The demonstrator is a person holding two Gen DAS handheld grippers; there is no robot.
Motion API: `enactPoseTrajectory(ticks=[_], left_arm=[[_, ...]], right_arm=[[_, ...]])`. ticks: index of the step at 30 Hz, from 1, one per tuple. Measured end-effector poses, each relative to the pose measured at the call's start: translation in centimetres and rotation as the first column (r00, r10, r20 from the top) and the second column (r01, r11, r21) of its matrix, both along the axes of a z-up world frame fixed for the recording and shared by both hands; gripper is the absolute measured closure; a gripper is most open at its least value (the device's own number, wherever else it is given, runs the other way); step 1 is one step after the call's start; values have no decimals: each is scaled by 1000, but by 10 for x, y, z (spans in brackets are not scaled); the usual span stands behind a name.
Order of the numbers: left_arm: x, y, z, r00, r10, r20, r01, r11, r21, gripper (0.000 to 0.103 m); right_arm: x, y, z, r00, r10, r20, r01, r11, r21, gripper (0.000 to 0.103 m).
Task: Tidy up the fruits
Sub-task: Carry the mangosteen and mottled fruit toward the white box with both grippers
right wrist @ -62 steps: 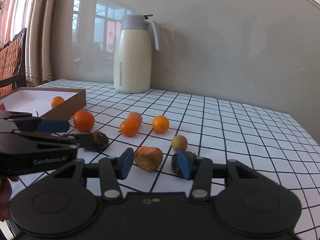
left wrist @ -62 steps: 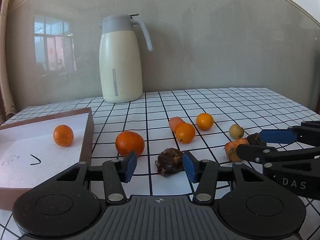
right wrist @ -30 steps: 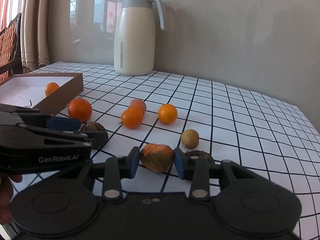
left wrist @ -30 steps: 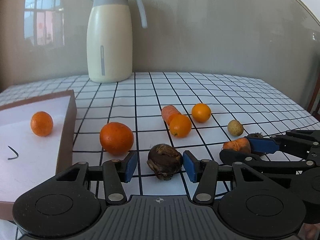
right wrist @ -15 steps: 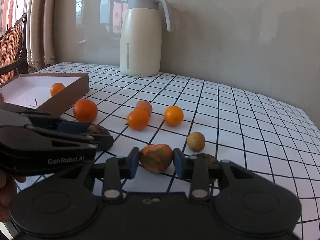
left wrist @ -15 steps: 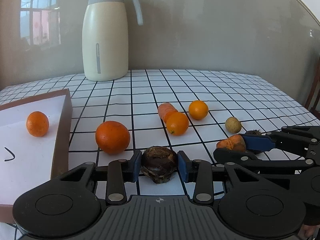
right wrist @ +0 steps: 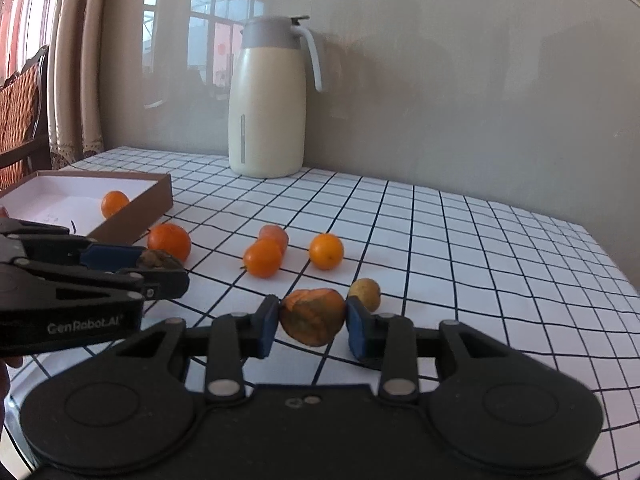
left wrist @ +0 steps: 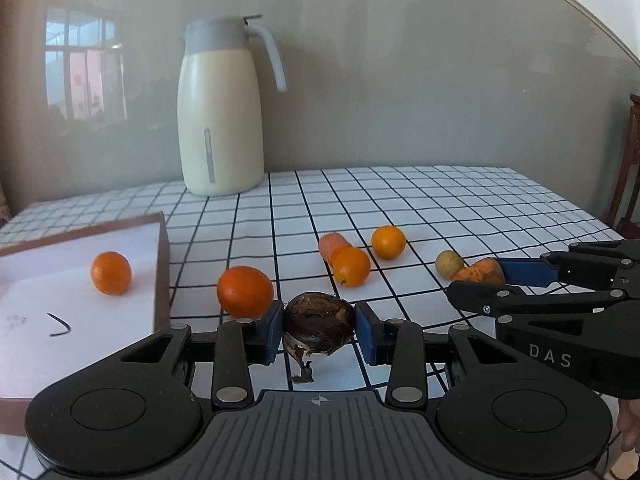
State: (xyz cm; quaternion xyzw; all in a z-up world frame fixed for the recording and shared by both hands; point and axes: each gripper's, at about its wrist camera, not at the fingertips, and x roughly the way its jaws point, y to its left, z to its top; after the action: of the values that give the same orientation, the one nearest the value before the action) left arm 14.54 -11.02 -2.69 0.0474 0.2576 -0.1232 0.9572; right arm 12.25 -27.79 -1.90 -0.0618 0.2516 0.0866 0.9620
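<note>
The left gripper (left wrist: pixel 319 330) has its blue-padded jaws pressed against both sides of a dark brown fruit (left wrist: pixel 319 324), round, wrinkled and glossy, with a ragged flap of skin hanging below it. The right gripper (right wrist: pixel 312 322) clamps a lumpy orange fruit (right wrist: pixel 313 317) with a dull, greenish-brown blotched skin, its pads tight on either flank. Both tools are matte black plastic with ribbed housings.

Just behind the right gripper sits a small tan fruit (right wrist: pixel 365 293), round and matte. Farther out on the grid-patterned tablecloth (right wrist: pixel 480 248) lie smooth, shiny oranges: a large orange (left wrist: pixel 245 291) near the box, a middle orange (left wrist: pixel 351 266) touching an elongated orange piece (left wrist: pixel 332 243) behind it, and a far orange (left wrist: pixel 388 242) apart to the right.

At the left, a shallow brown cardboard box (left wrist: pixel 162 264) with a white lining holds one small orange (left wrist: pixel 111 273). A smooth cream jug (left wrist: pixel 221 128) with a grey lid and handle stands upright at the wall.
</note>
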Motion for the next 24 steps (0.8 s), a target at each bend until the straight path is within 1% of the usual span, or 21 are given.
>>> enactPoseTrajectory(ticks=[13, 20, 24], left_arm=[[-37, 18, 31, 994, 41, 105, -42, 999, 7, 65], [-61, 35, 39, 987, 89, 131, -89, 996, -10, 64], [-66, 51, 45, 980, 124, 157, -123, 992, -14, 65]], right_arm=[[-30, 4, 29, 997, 16, 81, -15, 1000, -8, 75], [-41, 13, 42, 991, 44, 129, -41, 999, -29, 75], [-45, 21, 47, 987, 66, 147, -62, 998, -32, 75]])
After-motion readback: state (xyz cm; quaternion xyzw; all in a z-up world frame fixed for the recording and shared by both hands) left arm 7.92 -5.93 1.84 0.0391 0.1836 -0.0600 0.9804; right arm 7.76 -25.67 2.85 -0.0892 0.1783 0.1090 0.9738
